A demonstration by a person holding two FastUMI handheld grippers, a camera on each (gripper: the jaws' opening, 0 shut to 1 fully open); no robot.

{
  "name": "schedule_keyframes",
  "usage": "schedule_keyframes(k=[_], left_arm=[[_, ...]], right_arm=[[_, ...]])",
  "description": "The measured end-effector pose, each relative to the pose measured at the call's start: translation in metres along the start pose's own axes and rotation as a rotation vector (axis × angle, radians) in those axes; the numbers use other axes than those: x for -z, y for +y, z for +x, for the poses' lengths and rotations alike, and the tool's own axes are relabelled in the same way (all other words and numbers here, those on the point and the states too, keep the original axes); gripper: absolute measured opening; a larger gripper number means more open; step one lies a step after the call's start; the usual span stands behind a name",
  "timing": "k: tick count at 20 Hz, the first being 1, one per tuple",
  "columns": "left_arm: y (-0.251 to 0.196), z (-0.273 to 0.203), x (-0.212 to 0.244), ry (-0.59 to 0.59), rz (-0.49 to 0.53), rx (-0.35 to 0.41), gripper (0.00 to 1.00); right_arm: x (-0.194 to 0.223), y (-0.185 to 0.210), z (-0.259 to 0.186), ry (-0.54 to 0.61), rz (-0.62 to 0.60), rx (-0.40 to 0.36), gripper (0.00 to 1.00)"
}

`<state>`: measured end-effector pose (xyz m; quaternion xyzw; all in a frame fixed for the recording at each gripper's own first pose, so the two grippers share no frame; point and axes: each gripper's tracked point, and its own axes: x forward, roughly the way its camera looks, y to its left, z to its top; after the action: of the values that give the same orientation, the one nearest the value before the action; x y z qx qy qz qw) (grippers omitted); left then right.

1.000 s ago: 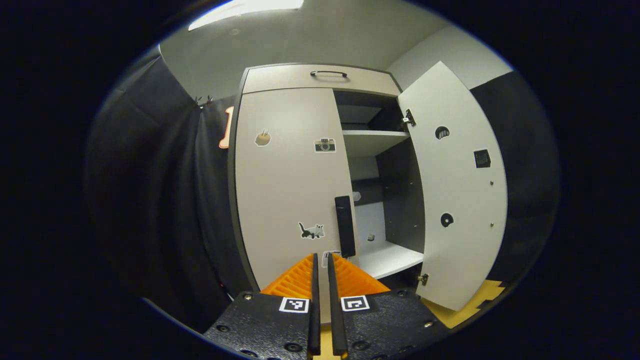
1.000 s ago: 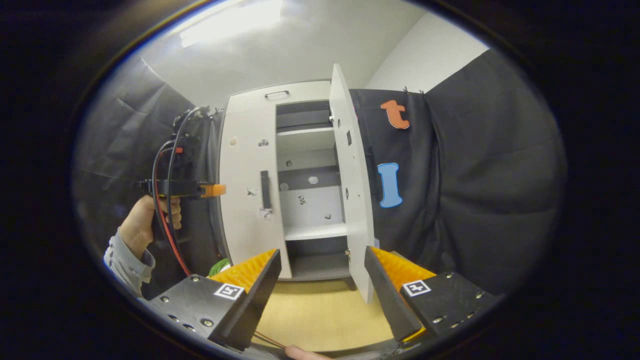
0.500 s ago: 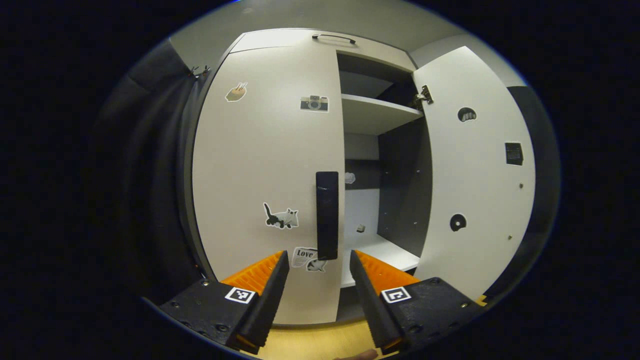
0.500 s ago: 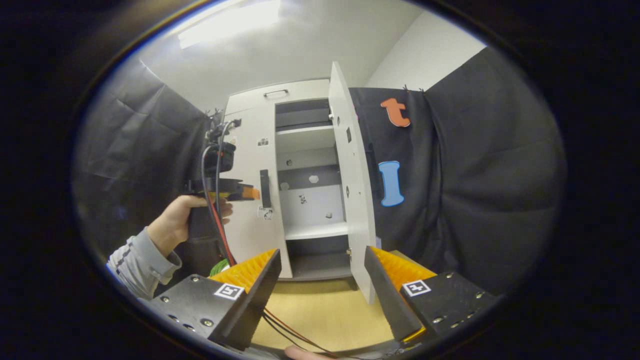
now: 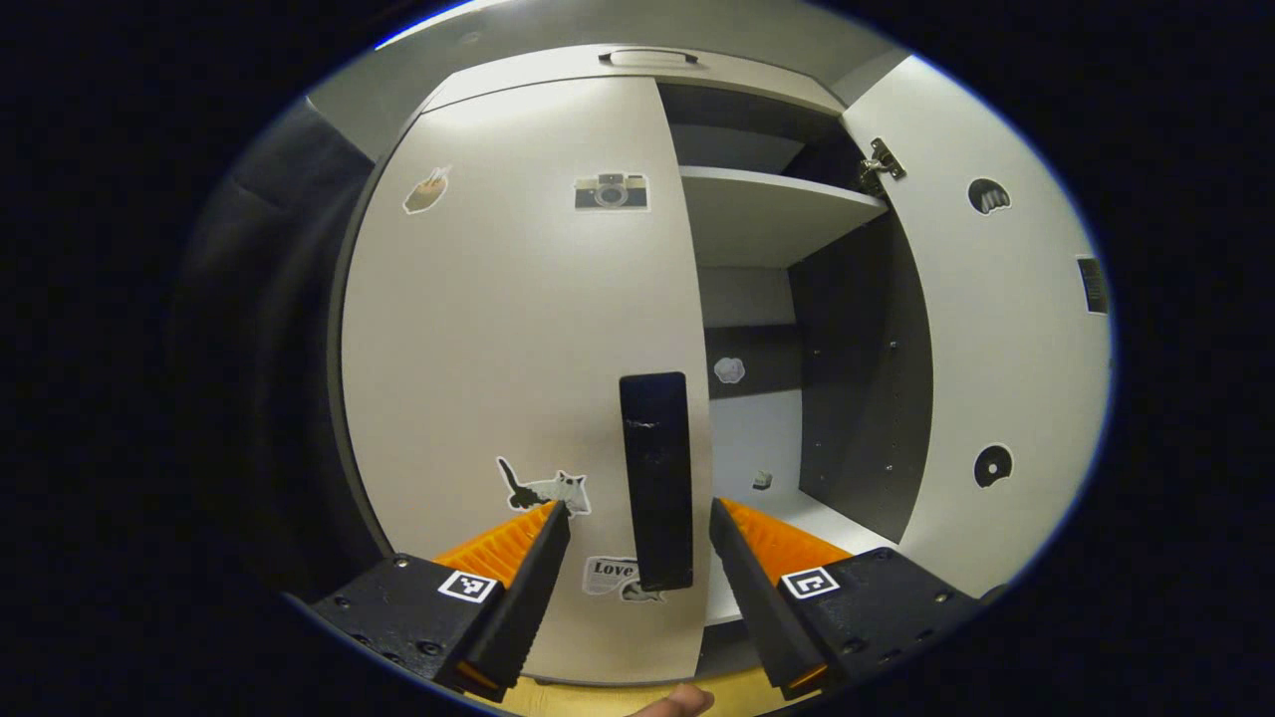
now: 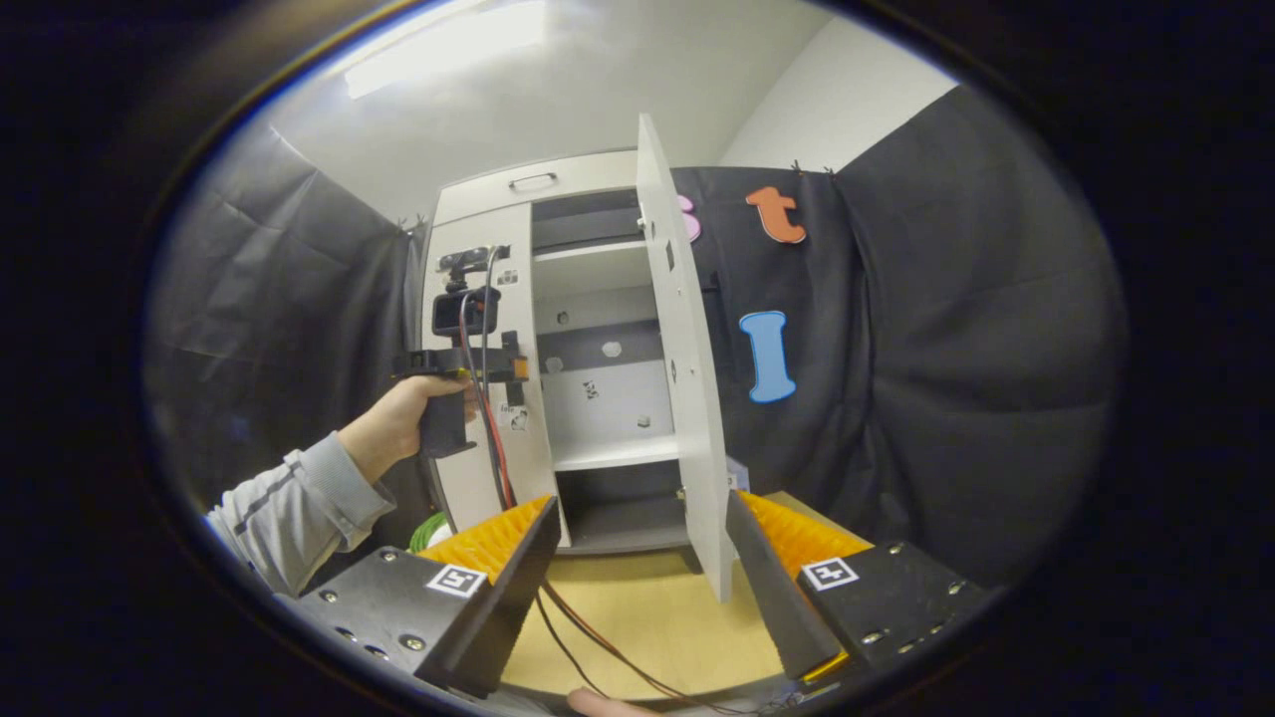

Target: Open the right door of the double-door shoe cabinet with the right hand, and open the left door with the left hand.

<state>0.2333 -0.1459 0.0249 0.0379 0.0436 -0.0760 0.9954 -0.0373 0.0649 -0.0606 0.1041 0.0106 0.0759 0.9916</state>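
Now the left door's handle is framed by parted fingers.
The left gripper (image 5: 637, 518) is spread around the black handle (image 5: 656, 478) of the closed left door (image 5: 518, 329); the right gripper (image 6: 642, 538) is held apart, below the swung-out right door (image 6: 682, 378).

Both hand-held grippers (image 5: 637, 513) (image 6: 642, 508) agape

black cloth wall (image 6: 946, 349), pale ceiling with a light strip (image 6: 448, 45), tan floor (image 6: 637, 617), red and black cables (image 6: 588, 647).
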Motion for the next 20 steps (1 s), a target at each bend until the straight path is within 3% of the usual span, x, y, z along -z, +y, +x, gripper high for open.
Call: schedule_keyframes(k=[1,3,4,6,7,8,9,10,13,20], left_arm=[[-0.002,0.004,0.001,0.003,-0.005,0.001,0.87],[0.001,0.013,0.003,-0.001,-0.01,-0.013,0.73],[0.001,0.018,0.006,0.001,-0.013,-0.008,0.61],[-0.004,0.021,0.005,-0.001,-0.022,0.003,0.48],[-0.006,0.019,0.005,0.011,-0.026,0.008,0.47],[-0.004,0.02,0.008,0.019,-0.035,-0.001,0.33],[-0.004,0.019,0.006,0.021,-0.045,0.0,0.33],[-0.004,0.02,0.009,0.038,-0.053,0.003,0.23],[-0.002,0.001,0.01,0.056,-0.059,-0.002,0.17],[0.013,-0.066,0.008,0.036,-0.07,0.092,0.16]], right_arm=[[0.001,0.0,0.0,-0.001,0.001,-0.004,0.99],[-0.002,-0.001,-0.002,-0.007,-0.001,-0.006,0.99],[-0.003,-0.001,-0.003,-0.01,-0.003,-0.007,0.99],[-0.004,-0.001,-0.005,-0.014,-0.006,-0.015,0.99],[-0.003,0.001,-0.006,-0.015,-0.009,-0.019,0.99],[-0.003,0.002,-0.007,-0.013,-0.011,-0.022,0.99],[-0.002,0.002,-0.006,-0.011,-0.013,-0.023,0.99],[-0.001,0.002,-0.006,-0.008,-0.013,-0.025,0.99],[-0.003,0.004,-0.007,-0.012,-0.017,-0.029,0.99],[-0.01,0.016,-0.011,-0.031,-0.012,-0.033,0.99]])
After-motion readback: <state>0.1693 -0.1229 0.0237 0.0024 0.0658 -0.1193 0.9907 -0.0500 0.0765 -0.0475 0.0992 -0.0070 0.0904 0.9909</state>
